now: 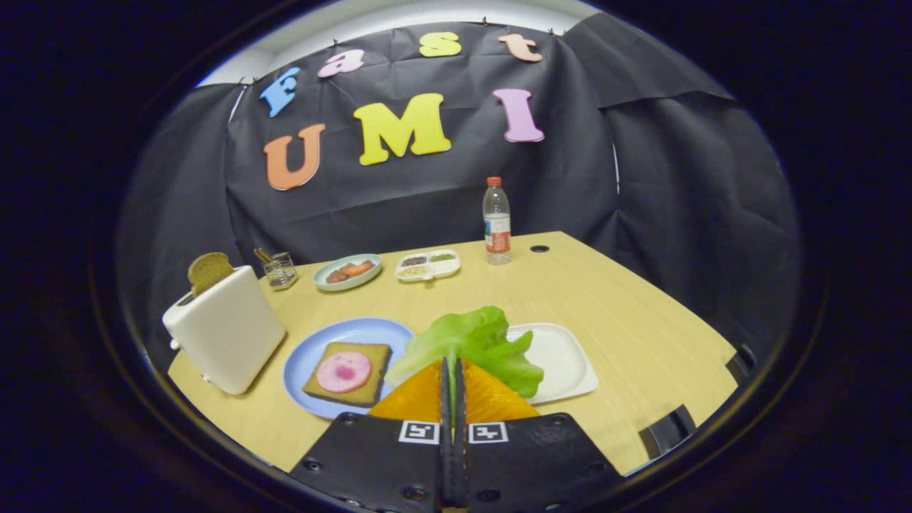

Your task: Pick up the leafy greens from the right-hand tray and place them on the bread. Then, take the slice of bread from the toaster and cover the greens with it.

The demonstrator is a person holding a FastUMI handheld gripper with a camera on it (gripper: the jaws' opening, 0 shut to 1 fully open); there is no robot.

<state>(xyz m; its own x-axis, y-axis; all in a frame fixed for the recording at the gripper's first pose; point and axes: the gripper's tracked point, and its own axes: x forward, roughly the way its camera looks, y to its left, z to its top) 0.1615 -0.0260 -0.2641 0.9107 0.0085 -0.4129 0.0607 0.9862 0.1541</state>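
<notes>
between the pressed-together fingers of the gripper (452,367) hangs the lettuce leaf (476,343), clamped, its stem hidden by them, above the white tray (563,360). left: bread with ham (347,372) on a blue plate (303,363), then the toaster (226,329) with a slice (208,271) half-sunk. wooden table (627,313), black cloth behind.

Single fisheye camera rides on the gripper (452,370), looking forward along the two fingers, which sit pressed together on the greens (476,342) low in the view. It looks from above the table's (627,320) near edge, tilted down and across toward the cloth wall (427,192). Near ground: plate (303,363) with bread (349,372) and the tray (563,360) just beyond the fingers; toaster (226,331) off to the left, bottle (496,221) far back by the wall.
</notes>
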